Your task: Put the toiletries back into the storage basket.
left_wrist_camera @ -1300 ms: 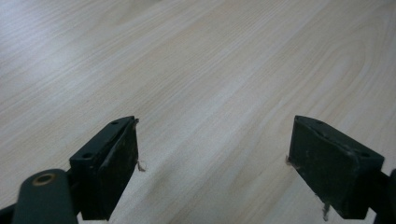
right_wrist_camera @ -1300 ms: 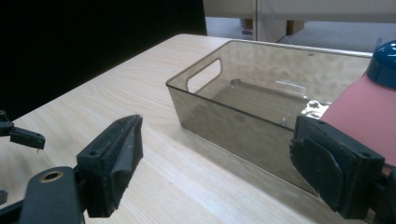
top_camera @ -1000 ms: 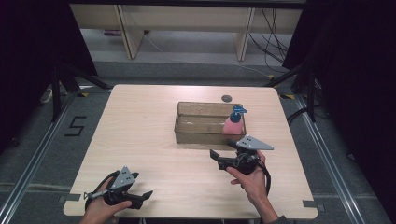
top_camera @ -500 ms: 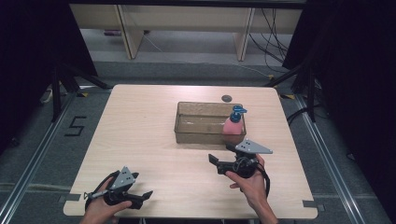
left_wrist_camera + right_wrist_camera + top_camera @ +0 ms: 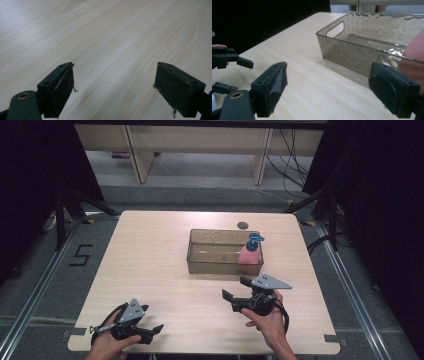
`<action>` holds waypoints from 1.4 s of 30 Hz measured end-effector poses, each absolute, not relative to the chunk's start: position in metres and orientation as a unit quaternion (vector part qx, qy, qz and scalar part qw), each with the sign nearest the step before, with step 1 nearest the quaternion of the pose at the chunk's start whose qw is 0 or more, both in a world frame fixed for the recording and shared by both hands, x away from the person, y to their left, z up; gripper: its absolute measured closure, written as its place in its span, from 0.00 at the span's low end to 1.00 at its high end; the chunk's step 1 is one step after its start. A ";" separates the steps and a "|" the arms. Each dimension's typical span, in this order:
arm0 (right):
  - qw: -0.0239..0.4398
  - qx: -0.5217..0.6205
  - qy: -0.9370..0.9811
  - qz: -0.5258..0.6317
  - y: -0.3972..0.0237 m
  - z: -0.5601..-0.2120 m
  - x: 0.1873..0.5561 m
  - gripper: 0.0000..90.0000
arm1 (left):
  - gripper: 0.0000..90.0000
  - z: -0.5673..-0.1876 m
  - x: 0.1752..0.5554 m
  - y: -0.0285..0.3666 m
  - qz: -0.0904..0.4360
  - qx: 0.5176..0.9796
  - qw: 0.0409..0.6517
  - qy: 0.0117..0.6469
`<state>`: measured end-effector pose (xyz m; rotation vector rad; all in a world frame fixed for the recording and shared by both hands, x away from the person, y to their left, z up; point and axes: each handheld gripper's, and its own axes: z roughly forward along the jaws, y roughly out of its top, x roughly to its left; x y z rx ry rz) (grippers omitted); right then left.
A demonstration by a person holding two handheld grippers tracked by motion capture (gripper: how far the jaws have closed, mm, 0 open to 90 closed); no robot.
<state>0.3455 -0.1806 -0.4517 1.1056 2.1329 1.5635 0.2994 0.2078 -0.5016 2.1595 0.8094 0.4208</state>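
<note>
Right tongs drawn back from the pink bottle, which is left standing in the bin.

The pink soap bottle with a blue pump top (image 5: 250, 251) is seen upright in the right end of the clear brownish plastic bin (image 5: 214, 265), against its near wall. Compared with a second ago, the right tongs (image 5: 237, 289) have been pulled away from the bin toward the near edge of the pale wooden counter (image 5: 150, 250); their jaws are spread wide and nothing is held. The left tongs (image 5: 157, 327) have been kept at the near left corner, likewise wide and empty. The placing is judged to be finished, with the release already made. A small dark round disc (image 5: 243, 225) lies beyond the bin.
</note>
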 end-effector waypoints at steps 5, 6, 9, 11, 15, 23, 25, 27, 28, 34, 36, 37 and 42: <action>0.133 0.380 0.733 0.548 -0.180 -0.455 0.344 0.18 | 0.17 -0.502 0.299 0.208 0.160 0.849 0.390 0.320; 0.133 0.380 0.733 0.548 -0.180 -0.455 0.344 0.18 | 0.17 -0.502 0.299 0.208 0.160 0.849 0.390 0.320; 0.142 0.379 0.737 0.541 -0.182 -0.455 0.341 0.18 | 0.17 -0.502 0.299 0.208 0.163 0.849 0.388 0.318; 0.129 0.390 0.734 0.540 -0.182 -0.456 0.339 0.18 | 0.17 -0.502 0.299 0.207 0.159 0.845 0.395 0.323; 0.128 0.385 0.733 0.546 -0.183 -0.458 0.337 0.18 | 0.17 -0.502 0.299 0.207 0.160 0.848 0.391 0.321; 0.125 0.387 0.729 0.551 -0.187 -0.461 0.332 0.17 | 0.17 -0.502 0.299 0.208 0.166 0.848 0.388 0.319; 0.116 0.394 0.732 0.544 -0.187 -0.462 0.328 0.17 | 0.17 -0.502 0.299 0.208 0.166 0.849 0.388 0.320; 0.109 0.401 0.727 0.547 -0.186 -0.463 0.325 0.17 | 0.17 -0.501 0.300 0.208 0.166 0.849 0.388 0.316; 0.114 0.384 0.737 0.544 -0.188 -0.464 0.326 0.17 | 0.17 -0.501 0.300 0.208 0.167 0.850 0.388 0.316; 0.116 0.383 0.737 0.545 -0.188 -0.468 0.322 0.17 | 0.17 -0.501 0.299 0.208 0.166 0.849 0.388 0.317; 0.118 0.384 0.735 0.546 -0.187 -0.469 0.318 0.17 | 0.17 -0.501 0.300 0.208 0.167 0.849 0.388 0.316; 0.120 0.382 0.741 0.539 -0.188 -0.470 0.318 0.17 | 0.17 -0.501 0.300 0.208 0.167 0.849 0.388 0.316; 0.107 0.384 0.744 0.536 -0.185 -0.472 0.312 0.17 | 0.17 -0.501 0.299 0.208 0.166 0.849 0.388 0.317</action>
